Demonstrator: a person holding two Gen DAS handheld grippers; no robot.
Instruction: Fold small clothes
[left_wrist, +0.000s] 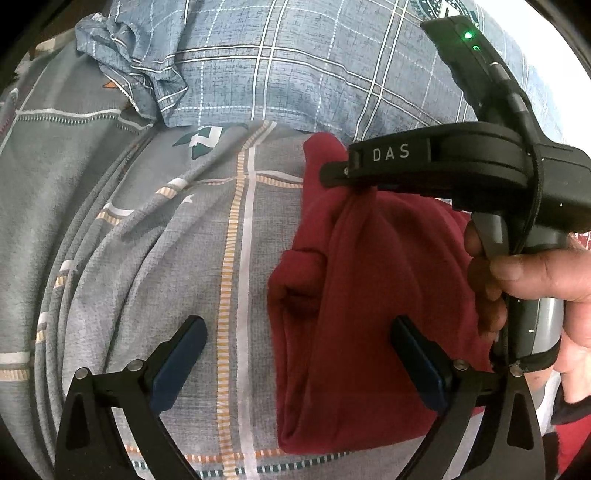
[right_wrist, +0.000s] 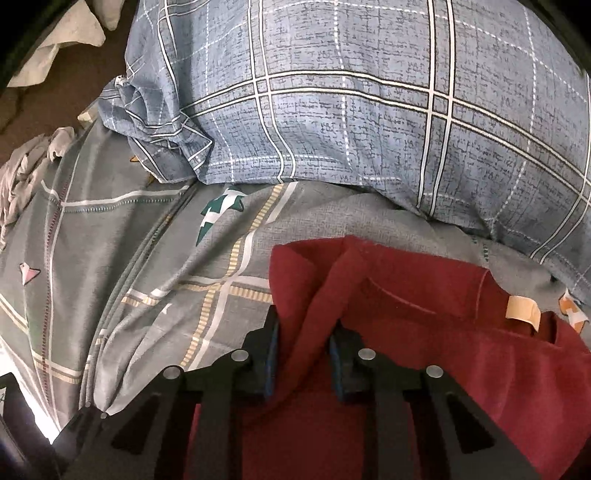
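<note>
A dark red garment (left_wrist: 354, 302) lies partly folded on the grey patterned bedsheet (left_wrist: 177, 240). My left gripper (left_wrist: 299, 354) is open and empty, its right blue pad over the garment's lower part and its left pad over the sheet. My right gripper (left_wrist: 351, 177) reaches in from the right and pinches a bunched fold of the red cloth, lifting it. In the right wrist view the red garment (right_wrist: 424, 306) runs between my right gripper's (right_wrist: 303, 350) narrowly set blue pads, with a tan neck label (right_wrist: 522, 308) to the right.
A blue plaid pillow (left_wrist: 295, 66) lies across the back of the bed, also in the right wrist view (right_wrist: 369, 103). The sheet (right_wrist: 129, 266) is wrinkled in ridges at the left. White cloth (right_wrist: 62, 40) and the brown floor show at the far left.
</note>
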